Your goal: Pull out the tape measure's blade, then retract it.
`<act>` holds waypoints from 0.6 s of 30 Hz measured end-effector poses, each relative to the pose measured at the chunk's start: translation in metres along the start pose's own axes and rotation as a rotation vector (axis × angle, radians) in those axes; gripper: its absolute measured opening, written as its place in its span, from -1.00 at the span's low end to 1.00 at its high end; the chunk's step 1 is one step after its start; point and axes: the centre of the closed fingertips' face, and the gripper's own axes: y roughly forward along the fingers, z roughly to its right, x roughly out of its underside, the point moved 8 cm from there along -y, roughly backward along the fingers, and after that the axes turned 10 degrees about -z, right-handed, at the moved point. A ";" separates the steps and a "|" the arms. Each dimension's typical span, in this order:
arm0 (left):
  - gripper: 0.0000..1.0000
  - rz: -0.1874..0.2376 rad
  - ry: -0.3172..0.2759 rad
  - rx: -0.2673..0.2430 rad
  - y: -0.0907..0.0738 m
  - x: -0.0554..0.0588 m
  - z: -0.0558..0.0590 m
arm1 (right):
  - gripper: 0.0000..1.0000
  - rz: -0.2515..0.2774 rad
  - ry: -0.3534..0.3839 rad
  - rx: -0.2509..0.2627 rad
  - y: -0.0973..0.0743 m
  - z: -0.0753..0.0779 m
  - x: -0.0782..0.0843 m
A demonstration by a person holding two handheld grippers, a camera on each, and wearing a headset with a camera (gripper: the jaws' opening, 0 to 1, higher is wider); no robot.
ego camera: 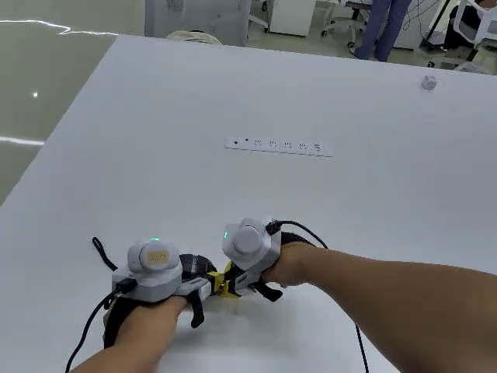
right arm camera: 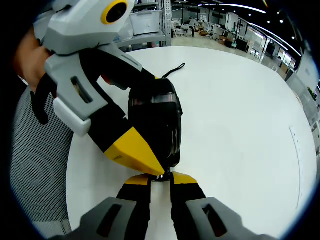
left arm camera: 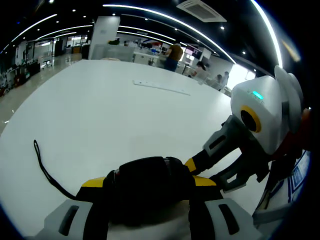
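Worktop (ego camera: 326, 93), near edge: the tape measure (right arm camera: 155, 120) is clamped there by the left hand-held gripper (left arm camera: 150, 192) as an anchor, while its blade hook (right arm camera: 161, 174) is pinched by the right hand-held gripper (right arm camera: 161, 180), ready for pulling.

The big white counter (ego camera: 155, 116) is carrying a flat white socket strip (ego camera: 278, 146) lying mid-way across, a tiny pale object (ego camera: 429, 82) sitting far right, and a black strap (ego camera: 101, 252) trailing nearby.
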 end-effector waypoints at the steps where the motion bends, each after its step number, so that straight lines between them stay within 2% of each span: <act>1: 0.22 0.000 0.000 0.000 0.000 0.000 0.000 | -0.72 0.001 0.001 0.000 0.000 0.000 0.000; 12: 0.22 -0.002 -0.003 0.006 0.000 0.001 0.000 | -0.72 0.017 -0.001 -0.008 0.003 0.000 -0.003; 18: 0.22 0.000 -0.009 0.027 0.000 0.002 -0.002 | -0.72 0.038 -0.002 -0.015 0.002 0.000 -0.002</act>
